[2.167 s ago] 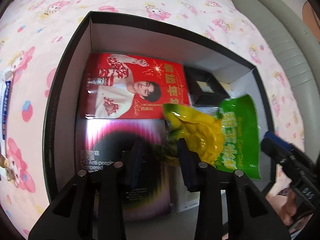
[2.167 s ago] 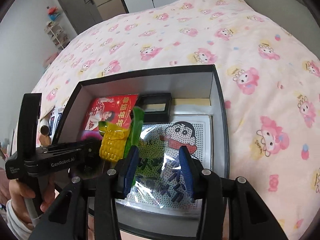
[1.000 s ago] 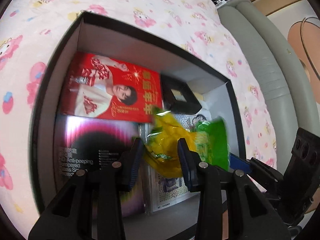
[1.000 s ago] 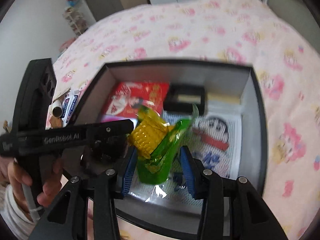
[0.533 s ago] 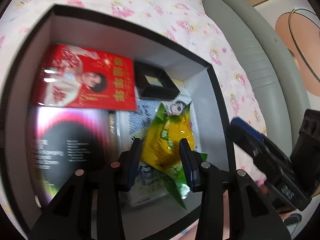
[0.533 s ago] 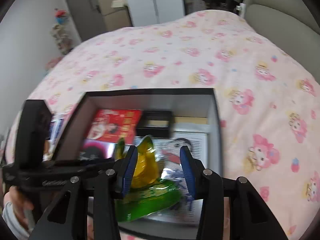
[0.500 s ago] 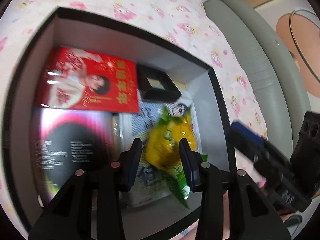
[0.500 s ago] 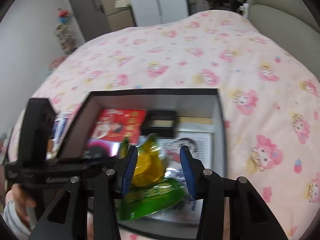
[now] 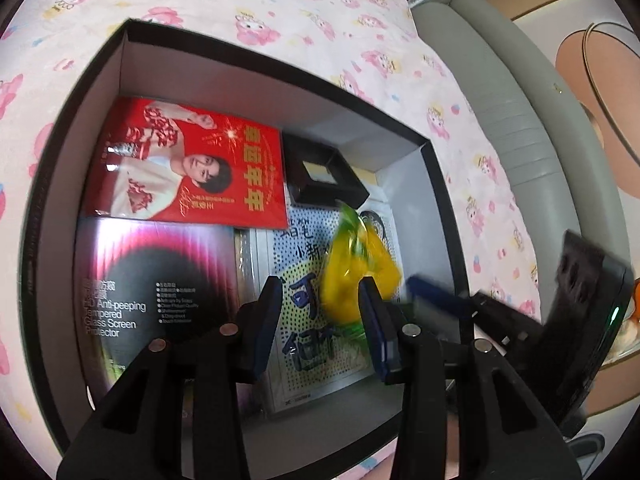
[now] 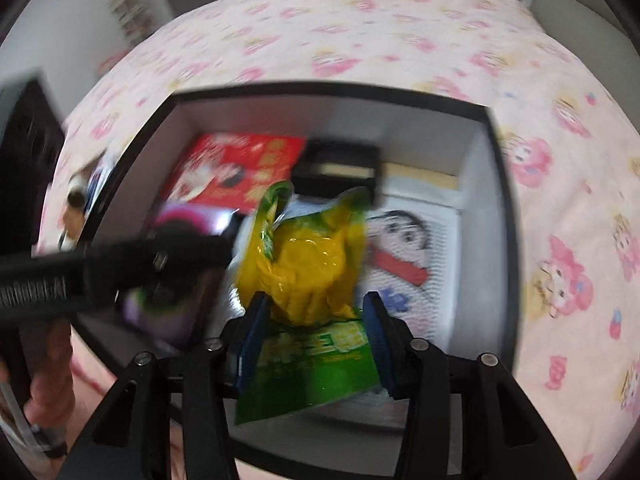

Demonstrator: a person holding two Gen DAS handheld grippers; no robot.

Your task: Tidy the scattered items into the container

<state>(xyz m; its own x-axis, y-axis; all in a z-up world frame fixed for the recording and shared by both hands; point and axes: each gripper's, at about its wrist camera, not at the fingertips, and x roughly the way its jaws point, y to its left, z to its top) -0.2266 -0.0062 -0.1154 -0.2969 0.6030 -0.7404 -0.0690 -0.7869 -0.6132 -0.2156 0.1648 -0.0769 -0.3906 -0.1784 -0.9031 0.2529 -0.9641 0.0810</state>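
A black open box (image 9: 72, 128) with pale inner walls sits on the pink bed cover; it also shows in the right wrist view (image 10: 500, 216). A yellow and green snack bag (image 9: 356, 268) lies inside at the right side, over a cartoon dot-pattern pack (image 9: 304, 320). In the right wrist view the snack bag (image 10: 312, 280) sits between the open fingers of my right gripper (image 10: 314, 336), blurred. My left gripper (image 9: 320, 320) is open and empty above the box floor, just left of the bag. The right gripper body (image 9: 520, 332) shows at the right.
In the box lie a red printed packet (image 9: 192, 168), a dark screen-protector box (image 9: 156, 280) and a small black box (image 9: 324, 176). A grey padded headboard (image 9: 512, 112) runs along the right. Small items (image 10: 76, 200) lie on the cover left of the box.
The snack bag has gone from my left gripper's grip to the right side of the box. My left gripper has let go and shifted left of it. The right gripper has moved closer, around the bag.
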